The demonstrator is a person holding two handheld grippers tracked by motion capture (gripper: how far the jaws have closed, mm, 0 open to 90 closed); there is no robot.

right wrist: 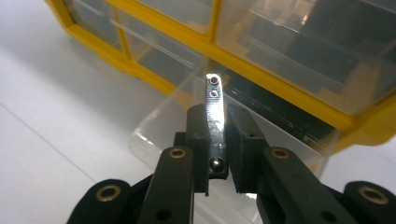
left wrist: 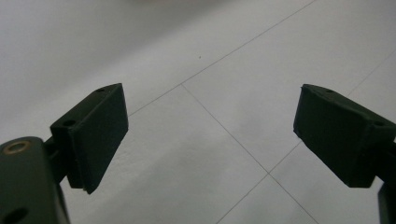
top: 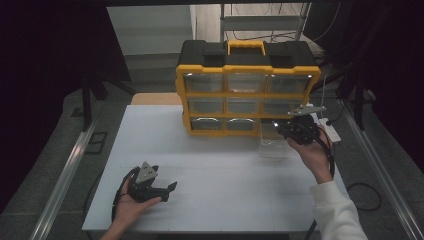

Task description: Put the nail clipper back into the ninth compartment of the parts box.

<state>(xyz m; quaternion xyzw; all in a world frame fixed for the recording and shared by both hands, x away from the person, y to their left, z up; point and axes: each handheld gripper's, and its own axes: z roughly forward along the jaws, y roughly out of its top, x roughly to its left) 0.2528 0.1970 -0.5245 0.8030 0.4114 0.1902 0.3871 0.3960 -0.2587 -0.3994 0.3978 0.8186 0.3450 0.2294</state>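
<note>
Metal strip [right wrist: 215, 116] clamped upright between right gripper [right wrist: 218, 122] jaws (above clear drawer [right wrist: 154, 135])

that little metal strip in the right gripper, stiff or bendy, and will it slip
The metal strip probably stays stiff: it stands straight above the right gripper. Its shiny, smooth face looks slippery, so it may pivot. Thin and small, it likely weighs little.

Metal strip [right wrist: 214, 122] lower end hidden between the right gripper [right wrist: 218, 119] pads. Organizer [right wrist: 280, 51] cut off by top and right edges; drawer contents too blurry to tell. Pulled-out clear drawer [right wrist: 159, 135] partly hidden behind the gripper.
</note>
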